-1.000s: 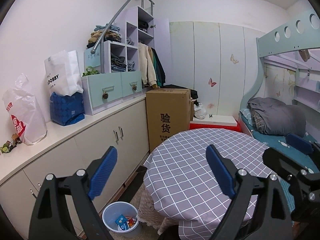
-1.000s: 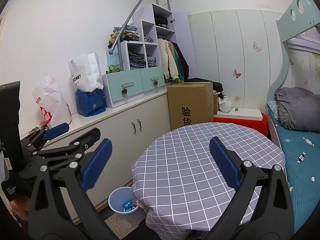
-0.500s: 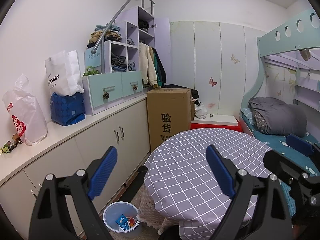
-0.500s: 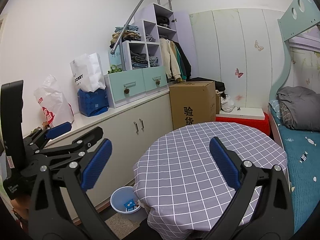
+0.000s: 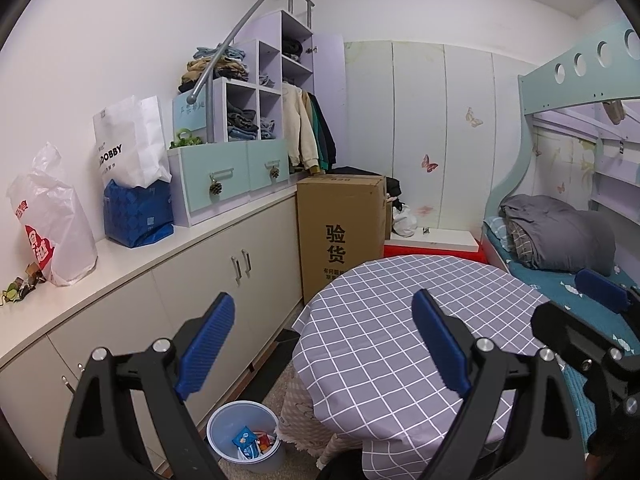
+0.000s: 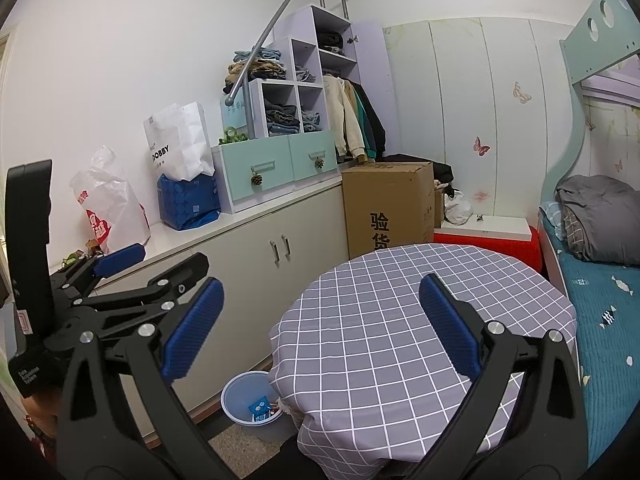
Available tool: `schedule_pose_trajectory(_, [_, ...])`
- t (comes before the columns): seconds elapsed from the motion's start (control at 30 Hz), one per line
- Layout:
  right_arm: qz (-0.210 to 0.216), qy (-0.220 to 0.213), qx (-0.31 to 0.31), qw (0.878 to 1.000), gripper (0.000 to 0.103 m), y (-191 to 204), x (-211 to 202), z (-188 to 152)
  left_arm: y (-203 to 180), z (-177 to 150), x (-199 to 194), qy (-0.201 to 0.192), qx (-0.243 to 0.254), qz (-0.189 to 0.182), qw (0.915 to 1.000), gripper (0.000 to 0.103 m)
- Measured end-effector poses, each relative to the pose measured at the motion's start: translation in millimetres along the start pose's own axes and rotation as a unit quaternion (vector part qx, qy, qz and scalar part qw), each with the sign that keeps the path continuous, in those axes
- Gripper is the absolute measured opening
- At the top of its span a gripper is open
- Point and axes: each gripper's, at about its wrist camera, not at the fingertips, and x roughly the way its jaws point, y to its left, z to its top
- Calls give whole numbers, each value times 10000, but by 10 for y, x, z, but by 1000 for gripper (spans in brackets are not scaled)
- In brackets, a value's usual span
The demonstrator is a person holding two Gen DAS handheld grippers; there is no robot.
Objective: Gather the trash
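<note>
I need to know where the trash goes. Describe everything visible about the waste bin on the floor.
The small round pale-blue plastic waste bin stands upright and open-topped on the floor, with no lid in view. It sits between the white cabinet front and the hanging edge of the grey checked tablecloth, which hides part of its rim in the right wrist view. Inside lie a few wrappers, one blue and white, some red. It is far from full. Nothing grips it.

"验货" on cardboard box (image 5: 340, 232); "DOBBY" on white paper bag (image 5: 128, 140).
</note>
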Motion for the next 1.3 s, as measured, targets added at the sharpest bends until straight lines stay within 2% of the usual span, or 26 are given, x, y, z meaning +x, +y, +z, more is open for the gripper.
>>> schedule_pose_trajectory(1.3, [25, 167, 21, 9999, 96, 106, 146, -114, 71, -108, 144, 179, -68, -42, 9998, 88])
